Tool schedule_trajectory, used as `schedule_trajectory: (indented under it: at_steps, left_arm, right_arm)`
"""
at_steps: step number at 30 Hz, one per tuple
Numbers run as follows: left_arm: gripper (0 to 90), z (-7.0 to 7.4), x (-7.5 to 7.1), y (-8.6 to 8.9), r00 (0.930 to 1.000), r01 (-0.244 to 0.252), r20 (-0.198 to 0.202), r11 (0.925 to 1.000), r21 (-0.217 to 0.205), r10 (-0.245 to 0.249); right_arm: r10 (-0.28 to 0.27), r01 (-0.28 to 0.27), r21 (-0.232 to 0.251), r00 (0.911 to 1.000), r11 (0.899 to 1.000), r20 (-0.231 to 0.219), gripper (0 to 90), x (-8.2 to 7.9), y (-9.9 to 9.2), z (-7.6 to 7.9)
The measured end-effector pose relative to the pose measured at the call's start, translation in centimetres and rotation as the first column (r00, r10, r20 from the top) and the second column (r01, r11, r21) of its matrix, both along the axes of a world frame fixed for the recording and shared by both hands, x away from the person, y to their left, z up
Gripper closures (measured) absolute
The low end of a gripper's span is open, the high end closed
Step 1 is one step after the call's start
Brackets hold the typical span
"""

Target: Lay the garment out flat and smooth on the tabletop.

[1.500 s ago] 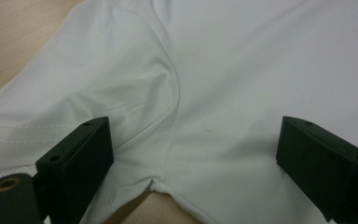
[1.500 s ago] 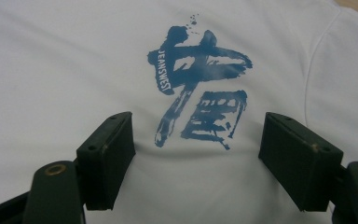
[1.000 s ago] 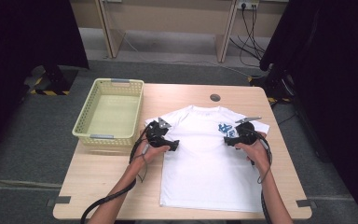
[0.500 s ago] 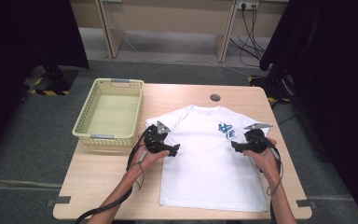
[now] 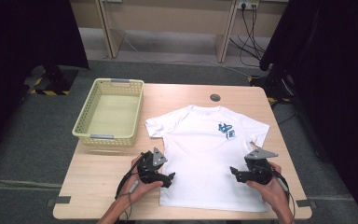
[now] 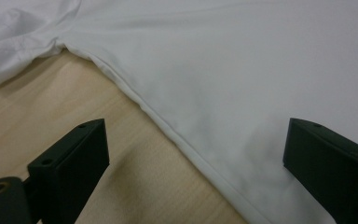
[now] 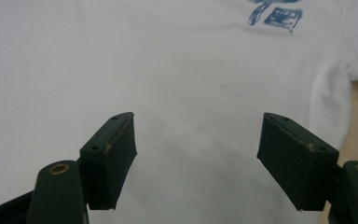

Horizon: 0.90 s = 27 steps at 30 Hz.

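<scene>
You have drawn both hands back toward yourself since the earlier frames: they were up by the sleeves of the shirt (image 5: 209, 158) and are now low beside its lower half.

Your left hand-held gripper (image 5: 170, 178) sits at the shirt's left side seam, tips pointing in toward the cloth. In the left gripper view its jaws stand spread wide and hold nothing; the seam runs diagonally between them, with bare bench (image 6: 51, 107) under the near jaw and white cloth under the far one.

Your right hand-held gripper (image 5: 233, 172) is over the shirt's right side, tips pointing inward toward the other one. In the right gripper view its jaws are also spread, with flat cloth showing between and beyond them and nothing pinched. Ahead of those jaws you can see the blue print (image 7: 276, 14), and off to their right the sleeve (image 7: 340, 70) ending at the bench.

The shirt lies flat, front up. The basket (image 5: 89, 135) stands well beyond your left hand-held gripper, apart from the shirt.
</scene>
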<state>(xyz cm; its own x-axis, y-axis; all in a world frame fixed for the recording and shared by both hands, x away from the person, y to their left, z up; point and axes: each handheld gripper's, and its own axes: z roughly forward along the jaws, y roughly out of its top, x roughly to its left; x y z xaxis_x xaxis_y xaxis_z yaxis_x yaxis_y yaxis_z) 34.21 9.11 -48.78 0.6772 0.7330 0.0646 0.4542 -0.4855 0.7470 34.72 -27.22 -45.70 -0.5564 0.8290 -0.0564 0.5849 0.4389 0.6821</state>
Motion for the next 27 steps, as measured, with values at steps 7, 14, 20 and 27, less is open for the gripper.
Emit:
schedule_trajectory:
  at_steps: [7, 14, 20, 27]
  left_arm:
    - [4.9, -0.5, -0.8, 1.1, 0.9992, -0.029, -0.029, 0.9984, -0.049, 0.028]
    - [5.4, -0.5, -2.0, 1.7, 0.9993, -0.033, -0.021, 0.9972, -0.067, 0.032]
    - [5.2, -0.5, -2.8, 2.0, 0.9995, -0.026, -0.018, 0.9988, -0.041, 0.026]
    - [4.4, -0.6, -2.6, 2.3, 0.9985, -0.031, -0.047, 0.9981, -0.054, 0.028]
  right_arm:
    - [-0.043, 0.043, -0.021, 0.9989, 0.999, -0.017, 28.1, -2.1, -0.6, -1.4]
    - [-0.011, 0.011, -0.019, 0.9999, 1.0, 0.003, 28.2, -4.3, -0.3, -1.5]
    - [-0.019, 0.019, 0.003, 0.9997, 1.0, -0.013, 28.8, -5.3, -0.9, -1.7]
    - [-0.049, 0.05, 0.037, 0.9987, 0.998, -0.014, 29.1, -5.8, -2.1, -1.9]
